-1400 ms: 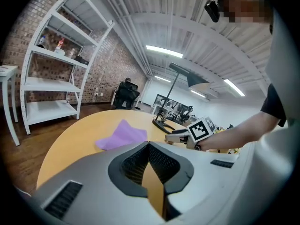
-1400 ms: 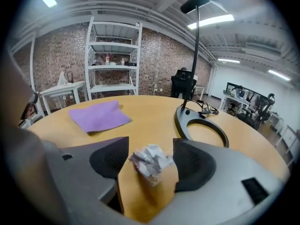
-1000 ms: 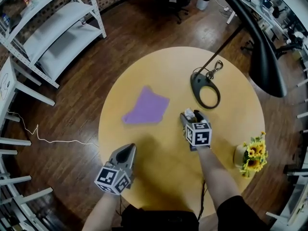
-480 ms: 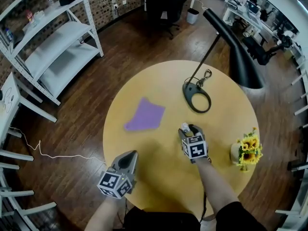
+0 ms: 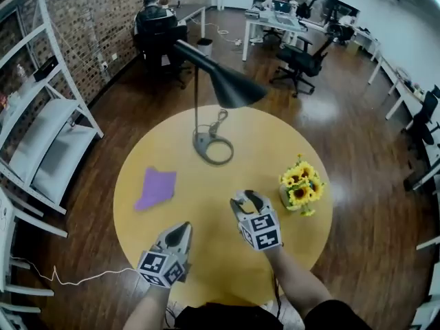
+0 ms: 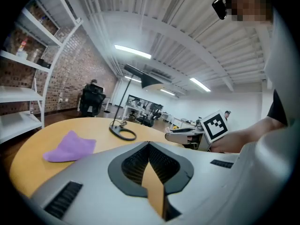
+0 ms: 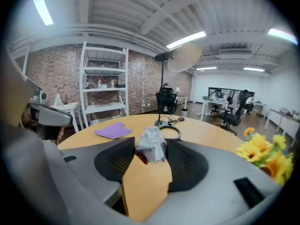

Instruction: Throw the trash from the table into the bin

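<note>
Right gripper (image 5: pixel 248 198) has its jaws part open and pinched on a crumpled wrapper (image 7: pixel 151 143); the jaws have just been closing, with the wrapper between them. It's held off the desk (image 5: pixel 206 184), over its middle and a bit toward the right edge. Left gripper (image 5: pixel 180 229) is fully closed on nothing, near the near edge. Risks: the wrapper looks like thin, slick clear film with a dark red bit inside, caught only at the jaw tips, so it could slip or spring out on the carry. The sunflowers (image 5: pixel 301 181) sit just right of the gripper, so a swing that way could knock them over. The only likely bin (image 5: pixel 204 46) is a small pale one well off on the floor by the far desks, so it's a long carry. Desk is round, smooth yellow wood. A limp purple cloth (image 5: pixel 155 188) lies flat near the left edge, and a black lamp (image 5: pixel 213 146) with a ring base and cone shade stands toward the far edge
</note>
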Tool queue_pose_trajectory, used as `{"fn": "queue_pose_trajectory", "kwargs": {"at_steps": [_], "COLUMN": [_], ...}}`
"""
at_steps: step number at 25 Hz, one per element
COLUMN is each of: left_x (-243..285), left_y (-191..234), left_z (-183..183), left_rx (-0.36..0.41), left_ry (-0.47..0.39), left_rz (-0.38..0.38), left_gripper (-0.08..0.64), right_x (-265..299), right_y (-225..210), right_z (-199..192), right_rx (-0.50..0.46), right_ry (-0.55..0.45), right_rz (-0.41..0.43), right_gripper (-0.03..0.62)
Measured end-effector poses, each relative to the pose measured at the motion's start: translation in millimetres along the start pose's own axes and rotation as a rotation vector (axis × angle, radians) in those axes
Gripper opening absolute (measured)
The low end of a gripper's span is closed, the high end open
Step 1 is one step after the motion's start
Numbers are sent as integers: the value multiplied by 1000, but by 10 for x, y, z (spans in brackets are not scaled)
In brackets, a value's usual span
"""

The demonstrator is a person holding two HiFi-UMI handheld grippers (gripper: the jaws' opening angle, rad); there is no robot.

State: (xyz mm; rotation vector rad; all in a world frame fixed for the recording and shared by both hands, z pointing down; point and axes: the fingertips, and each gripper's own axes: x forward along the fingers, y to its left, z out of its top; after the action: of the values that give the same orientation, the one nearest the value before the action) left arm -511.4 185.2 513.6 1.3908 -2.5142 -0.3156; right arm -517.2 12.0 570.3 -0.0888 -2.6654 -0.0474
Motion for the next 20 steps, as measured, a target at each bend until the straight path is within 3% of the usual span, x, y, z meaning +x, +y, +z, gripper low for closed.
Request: {"fn": "queue_pose_trajectory", "kwargs": {"at_steps": [8, 15, 20], "left_x": [744, 911, 1007], "left_y": [-1938, -3804, -4893], "left_z": [-126, -499, -783], "left_rx": [77, 91, 77], "left_ry": [30, 33, 46], "left_rz": [-312, -543, -694], "left_gripper": [0, 0, 0], "right_x": [-1934, -3700, -4796], "right_y": [-1154, -1972, -2341], "right_z": [-248, -940, -1459], "right_rx": [136, 134, 162], "right_ry": [-151, -163, -157], "right_rz": [-229, -447, -605], "right_gripper": [221, 221, 221]}}
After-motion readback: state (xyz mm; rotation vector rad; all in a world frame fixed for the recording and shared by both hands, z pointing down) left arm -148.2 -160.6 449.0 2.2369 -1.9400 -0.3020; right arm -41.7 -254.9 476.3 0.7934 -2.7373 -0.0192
